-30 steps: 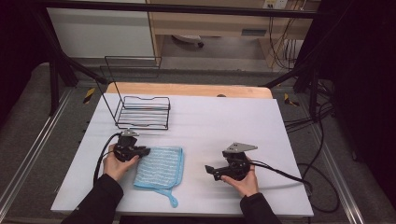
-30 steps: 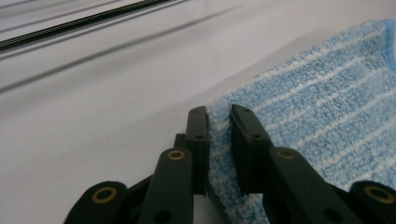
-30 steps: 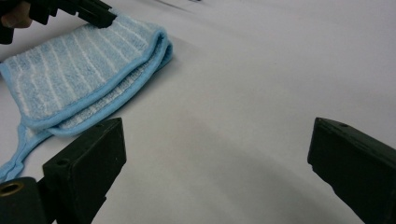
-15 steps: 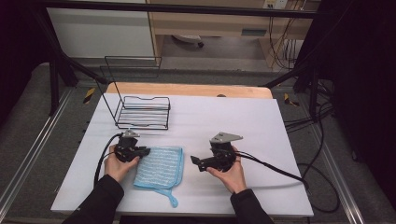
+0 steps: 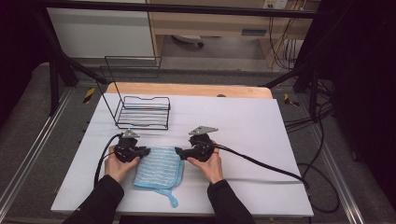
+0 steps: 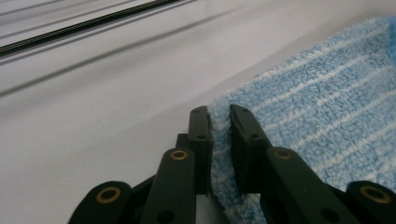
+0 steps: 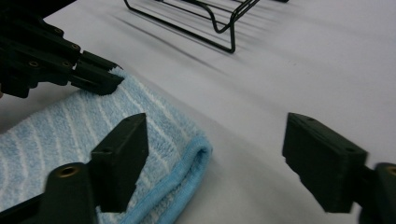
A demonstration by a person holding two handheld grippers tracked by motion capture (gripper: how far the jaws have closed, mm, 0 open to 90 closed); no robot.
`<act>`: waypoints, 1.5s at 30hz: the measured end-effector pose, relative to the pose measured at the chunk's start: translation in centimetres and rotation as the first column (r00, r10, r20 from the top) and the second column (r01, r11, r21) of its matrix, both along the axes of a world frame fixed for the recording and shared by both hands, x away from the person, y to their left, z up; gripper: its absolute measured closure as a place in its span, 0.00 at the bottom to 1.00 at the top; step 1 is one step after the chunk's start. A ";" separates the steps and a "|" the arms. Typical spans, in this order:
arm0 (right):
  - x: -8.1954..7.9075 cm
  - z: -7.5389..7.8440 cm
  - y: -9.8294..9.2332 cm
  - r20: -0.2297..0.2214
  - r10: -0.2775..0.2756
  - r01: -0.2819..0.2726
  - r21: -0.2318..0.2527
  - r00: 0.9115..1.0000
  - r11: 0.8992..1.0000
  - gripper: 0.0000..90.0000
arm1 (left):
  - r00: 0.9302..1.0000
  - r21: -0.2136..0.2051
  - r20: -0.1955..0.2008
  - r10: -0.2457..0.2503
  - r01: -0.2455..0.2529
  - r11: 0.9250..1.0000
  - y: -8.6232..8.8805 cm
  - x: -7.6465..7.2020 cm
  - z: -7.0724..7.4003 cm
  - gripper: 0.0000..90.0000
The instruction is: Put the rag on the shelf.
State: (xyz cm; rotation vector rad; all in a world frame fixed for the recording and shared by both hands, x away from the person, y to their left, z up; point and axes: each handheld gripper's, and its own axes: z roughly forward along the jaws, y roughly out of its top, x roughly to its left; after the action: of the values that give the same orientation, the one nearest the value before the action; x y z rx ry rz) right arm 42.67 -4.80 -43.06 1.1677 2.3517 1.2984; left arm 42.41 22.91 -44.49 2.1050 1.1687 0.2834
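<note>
A folded blue towel with pale stripes lies on the white table near its front edge, a loop trailing from its near corner. My left gripper is shut on the towel's far left corner; in the left gripper view the jaws pinch the towel edge. My right gripper is at the towel's far right corner. Its jaws have just been closing and stand apart, with the rolled towel corner between them and untouched. The left gripper shows across the towel.
A black wire rack stands behind the towel at the back left, also in the right gripper view as the rack. The right gripper's cable trails off to the right. Bare white table lies to the right.
My right gripper has moved left across the table, from well right of the towel to its far right corner. The left gripper and the towel have stayed put.
</note>
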 end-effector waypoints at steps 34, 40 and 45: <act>0.9 -2.4 1.9 -0.195 0.037 -0.024 0.069 0.980 0.997 0.88 | 1.000 -0.046 0.000 -0.015 0.015 0.999 0.6 0.1 -0.1 0.89; 0.6 -1.8 1.8 -0.180 0.033 -0.019 0.076 0.983 0.997 0.89 | 1.000 -0.072 0.018 -0.005 0.006 0.997 0.9 -0.2 0.4 0.90; 0.2 -1.0 1.6 -0.153 0.043 -0.028 0.102 0.987 0.994 0.89 | 0.998 -0.092 0.056 -0.008 0.013 0.996 1.3 -0.8 1.2 0.90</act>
State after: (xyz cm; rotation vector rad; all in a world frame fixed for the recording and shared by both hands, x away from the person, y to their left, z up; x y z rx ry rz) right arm 42.86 -3.20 -44.02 1.3061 2.4508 1.3990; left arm 41.59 24.22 -43.24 2.0103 1.1168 0.2762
